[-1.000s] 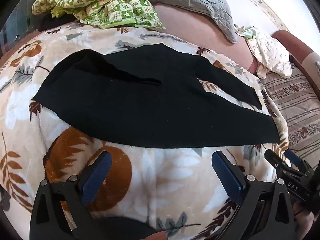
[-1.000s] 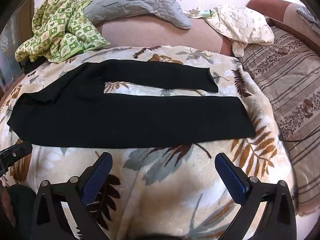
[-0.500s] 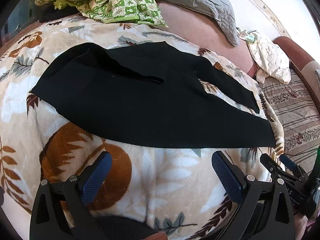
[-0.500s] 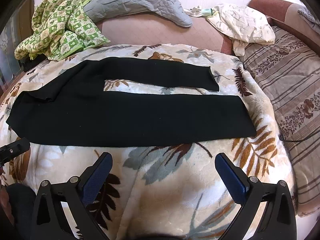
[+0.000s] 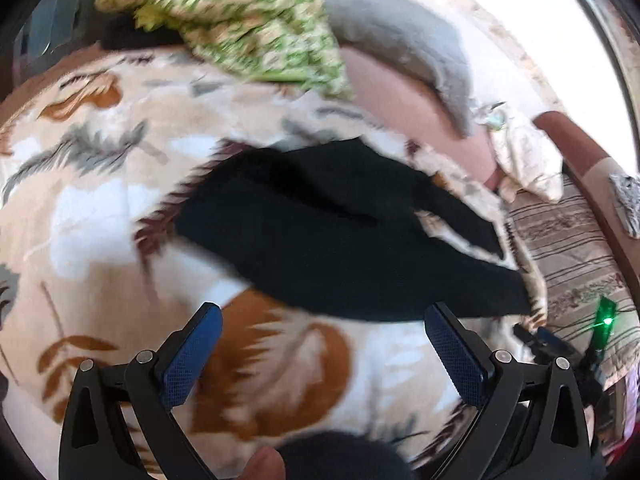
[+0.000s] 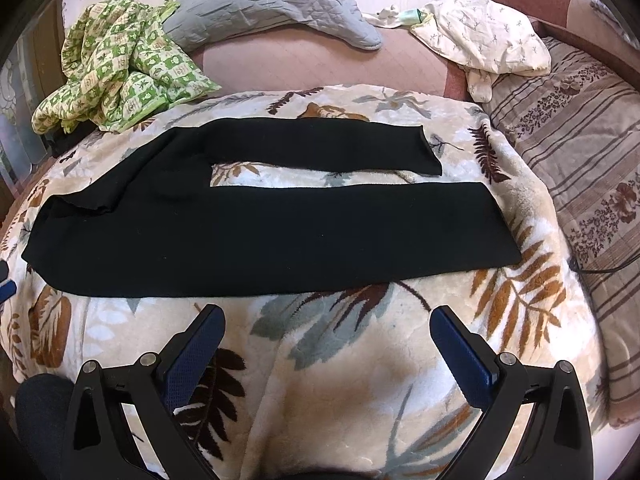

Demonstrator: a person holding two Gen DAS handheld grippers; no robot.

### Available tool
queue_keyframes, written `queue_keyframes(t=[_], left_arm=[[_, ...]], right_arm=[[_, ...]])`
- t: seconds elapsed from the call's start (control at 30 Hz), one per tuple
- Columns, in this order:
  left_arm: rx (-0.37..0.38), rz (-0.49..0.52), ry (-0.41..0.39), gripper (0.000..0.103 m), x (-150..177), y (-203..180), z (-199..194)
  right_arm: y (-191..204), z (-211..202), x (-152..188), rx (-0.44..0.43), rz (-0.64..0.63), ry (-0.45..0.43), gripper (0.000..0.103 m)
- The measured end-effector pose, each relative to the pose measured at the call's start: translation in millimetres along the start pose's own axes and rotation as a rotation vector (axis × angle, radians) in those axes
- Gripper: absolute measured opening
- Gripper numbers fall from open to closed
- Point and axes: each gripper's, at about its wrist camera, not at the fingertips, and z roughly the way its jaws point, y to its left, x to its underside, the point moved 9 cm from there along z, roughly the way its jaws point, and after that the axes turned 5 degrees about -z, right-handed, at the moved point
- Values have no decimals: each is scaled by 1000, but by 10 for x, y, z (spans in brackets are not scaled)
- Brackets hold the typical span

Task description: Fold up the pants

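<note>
Black pants lie flat on the leaf-print blanket, legs apart; the right gripper hovers wide-jawed just beside their near edge.

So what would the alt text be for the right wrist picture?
Black pants lie spread flat on a leaf-print blanket, legs apart and pointing right. The right gripper hovers open in front of them, holding nothing. Behind lie a green patterned cloth and a grey pillow.

A bed under a cream leaf-print blanket. Far left lies a green patterned quilt, beside it a grey pillow; right, a striped cover.
</note>
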Motion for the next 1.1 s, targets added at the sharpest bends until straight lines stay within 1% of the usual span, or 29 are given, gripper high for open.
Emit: queue_keyframes(t=[0.03, 0.17, 0.23, 0.27, 0.3, 0.33, 0.37, 0.4, 0.5, 0.57, 0.63, 0.67, 0.73, 0.83, 0.97, 1.1], left_arm=[[8, 7, 15, 102, 11, 48, 34], [36, -4, 30, 102, -88, 94, 157], [20, -19, 36, 101, -141, 71, 225], [-9, -17, 31, 101, -169, 64, 251], [-64, 1, 15, 99, -186, 40, 263], [-135, 33, -4, 95, -198, 3, 255], [-218, 72, -23, 94, -199, -51, 235], [-262, 91, -42, 93, -205, -115, 212], [-310, 93, -66, 93, -136, -309, 175], [-322, 105, -70, 93, -77, -426, 194], [-349, 120, -65, 93, 13, -514, 250], [-359, 126, -60, 93, 69, -523, 243], [-403, 150, -48, 93, 146, -565, 303], [-452, 190, -67, 93, 185, -665, 266], [-468, 211, -68, 93, 212, -719, 277], [-453, 194, -63, 93, 218, -691, 301]], right_arm=[[-1, -1, -2, -2, 2, 0, 102], [-25, -1, 1, -15, 18, 2, 102], [-31, -1, -1, -18, 24, 2, 102], [-30, 3, -4, -18, 25, 4, 102], [-27, 5, -3, -19, 24, 5, 102], [-29, 2, -1, -18, 22, 3, 102], [-30, -2, 0, -17, 20, 2, 102], [-29, -3, 2, -16, 20, 2, 102], [-28, -5, -2, -14, 20, 2, 103], [-25, -6, -4, -13, 19, 3, 102], [-26, -8, -5, -13, 19, 2, 102], [-27, -11, -5, -12, 18, 1, 102], [-32, -15, -9, -11, 19, 0, 103], [-30, -14, -6, -11, 18, 1, 102], [-32, -13, -9, -8, 16, 1, 102], [-29, -14, -5, -7, 16, 1, 102]])
